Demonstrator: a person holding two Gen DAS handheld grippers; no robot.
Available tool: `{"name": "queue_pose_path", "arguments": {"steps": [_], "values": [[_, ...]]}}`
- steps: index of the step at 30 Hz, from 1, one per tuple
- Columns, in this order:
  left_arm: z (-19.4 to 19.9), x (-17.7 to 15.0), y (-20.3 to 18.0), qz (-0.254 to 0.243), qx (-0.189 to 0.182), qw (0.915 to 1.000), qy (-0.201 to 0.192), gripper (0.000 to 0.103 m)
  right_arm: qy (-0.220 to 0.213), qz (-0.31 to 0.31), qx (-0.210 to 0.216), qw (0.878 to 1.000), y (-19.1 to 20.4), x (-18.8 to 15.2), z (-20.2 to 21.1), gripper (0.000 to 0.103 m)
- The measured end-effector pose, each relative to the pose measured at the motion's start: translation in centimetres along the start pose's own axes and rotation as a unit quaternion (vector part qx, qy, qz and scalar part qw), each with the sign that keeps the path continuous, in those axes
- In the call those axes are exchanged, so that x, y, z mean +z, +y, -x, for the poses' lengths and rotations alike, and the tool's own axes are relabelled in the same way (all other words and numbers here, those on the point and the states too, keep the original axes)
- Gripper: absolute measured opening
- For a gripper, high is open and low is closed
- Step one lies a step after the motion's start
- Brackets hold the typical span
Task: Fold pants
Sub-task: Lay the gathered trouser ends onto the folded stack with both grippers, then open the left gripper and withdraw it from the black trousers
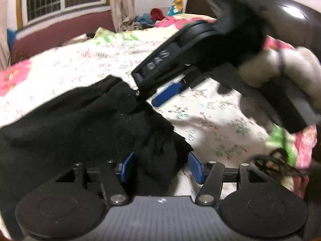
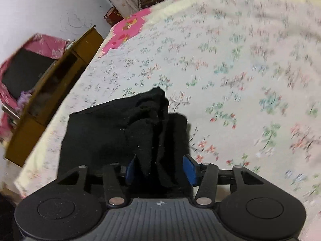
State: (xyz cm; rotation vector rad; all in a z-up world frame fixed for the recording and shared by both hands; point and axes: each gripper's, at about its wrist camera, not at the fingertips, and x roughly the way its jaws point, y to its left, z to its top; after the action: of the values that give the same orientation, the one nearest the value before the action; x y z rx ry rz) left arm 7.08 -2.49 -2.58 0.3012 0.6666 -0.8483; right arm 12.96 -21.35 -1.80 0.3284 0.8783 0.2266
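While both tools gripped black cloth, the pants (image 2: 124,132) lay bunched on the bed (image 2: 230,64), partly lifted. Left tool (image 1: 160,166) held a fold between its blue pads; right tool (image 2: 160,168) likewise held a gathered edge (its jaws stood fairly wide around the bunch). To fold well, both edges should probably travel together, level and taut. Long axis appeared to run away from the right tool; which end was the waistband could not be told.
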Motion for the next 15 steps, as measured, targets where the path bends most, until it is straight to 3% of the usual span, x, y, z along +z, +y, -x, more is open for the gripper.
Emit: {"name": "queue_pose_path", "arguments": {"steps": [2,4,7,10,12,14,15], "values": [[2.0,-0.7,-0.8,-0.024,0.000,0.9997,-0.008,0.068,-0.028,0.016,-0.027,0.999,0.5,0.1,1.2,0.042],[3.4,-1.0,-0.9,-0.030,-0.004,0.9995,-0.014,0.068,-0.052,0.008,-0.027,0.998,0.6,0.2,2.6,0.043],[4.9,-1.1,-0.5,-0.018,-0.006,0.9995,-0.027,0.068,-0.079,0.006,0.049,0.996,2.0,0.6,4.3,0.043],[5.3,-1.2,0.6,0.000,0.004,0.9994,-0.035,0.069,-0.052,-0.009,0.142,0.988,3.4,0.8,2.8,0.042],[5.1,-1.4,1.8,0.015,0.017,0.9992,-0.034,0.069,-0.029,-0.045,0.179,0.982,3.0,1.1,0.3,0.043],[4.7,-1.4,3.3,0.035,0.032,0.9983,-0.035,0.069,-0.021,-0.091,0.171,0.981,1.2,1.6,-2.5,0.040],[4.5,-1.4,4.1,0.046,0.036,0.9976,-0.036,0.069,-0.016,-0.110,0.158,0.981,0.0,1.8,-3.7,0.032]]}}
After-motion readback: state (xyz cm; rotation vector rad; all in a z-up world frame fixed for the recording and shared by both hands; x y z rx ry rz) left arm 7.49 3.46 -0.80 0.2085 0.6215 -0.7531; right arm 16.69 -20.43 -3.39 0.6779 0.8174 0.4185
